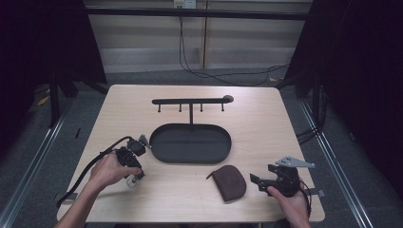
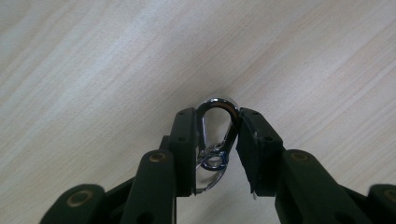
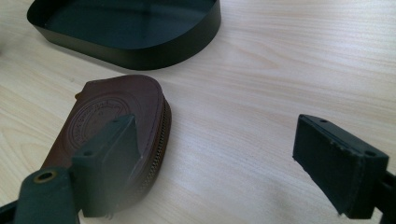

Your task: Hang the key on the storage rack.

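Chrome carabiner clip, with a small split ring hanging from its lower end, sat clamped between the pads of the left gripper, jaws drawn in tight on its two long sides, low over the near-left part of the table; in the high view the clip's metal glinted just below the person's left hand. Right gripper was released, jaws wide apart and holding nothing, parked near the right front edge beside a brown leather zip pouch. Judgement: the clip looked bound for one of the pegs of the black key rack that rises behind the black oval tray. To do this well, keep the grip square so the rounded top stays proud of the pads, carry it level over the tray, and approach a peg from the front; a skewed clamp could let the smooth metal twist out. Surface was pale wood-grain laminate. Beyond the table: grey floor, a trailing black cable, dark curtains either side, and a light panelled wall.
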`<state>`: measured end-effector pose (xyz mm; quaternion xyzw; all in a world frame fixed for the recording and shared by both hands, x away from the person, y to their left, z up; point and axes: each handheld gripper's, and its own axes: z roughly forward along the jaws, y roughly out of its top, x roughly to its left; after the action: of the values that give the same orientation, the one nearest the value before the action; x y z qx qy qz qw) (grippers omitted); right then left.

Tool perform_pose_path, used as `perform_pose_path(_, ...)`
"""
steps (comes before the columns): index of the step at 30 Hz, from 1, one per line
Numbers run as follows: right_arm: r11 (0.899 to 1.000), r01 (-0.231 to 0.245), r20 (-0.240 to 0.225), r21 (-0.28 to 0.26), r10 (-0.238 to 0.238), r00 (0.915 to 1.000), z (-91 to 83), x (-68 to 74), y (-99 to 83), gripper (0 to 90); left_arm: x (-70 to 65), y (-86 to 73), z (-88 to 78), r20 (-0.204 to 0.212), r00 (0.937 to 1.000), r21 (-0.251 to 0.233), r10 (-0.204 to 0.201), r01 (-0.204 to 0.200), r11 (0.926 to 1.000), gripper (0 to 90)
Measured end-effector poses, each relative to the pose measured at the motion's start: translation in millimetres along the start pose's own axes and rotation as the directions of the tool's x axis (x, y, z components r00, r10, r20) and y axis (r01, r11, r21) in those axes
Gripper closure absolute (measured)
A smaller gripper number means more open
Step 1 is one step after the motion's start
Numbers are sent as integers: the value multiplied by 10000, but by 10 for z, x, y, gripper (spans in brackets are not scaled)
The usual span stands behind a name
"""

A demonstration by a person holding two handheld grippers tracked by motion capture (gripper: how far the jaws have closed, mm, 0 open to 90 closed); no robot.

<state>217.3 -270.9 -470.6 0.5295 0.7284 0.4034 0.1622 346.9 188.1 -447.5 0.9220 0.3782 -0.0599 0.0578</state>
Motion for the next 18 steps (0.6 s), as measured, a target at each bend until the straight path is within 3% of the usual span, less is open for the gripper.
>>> perform_pose_path(18, 10000, -55, 46, -3, 55, 10000, -2, -5, 1, 138, 85, -86, -195, 203, 9996, -533, -217, 228, 9983, 682)
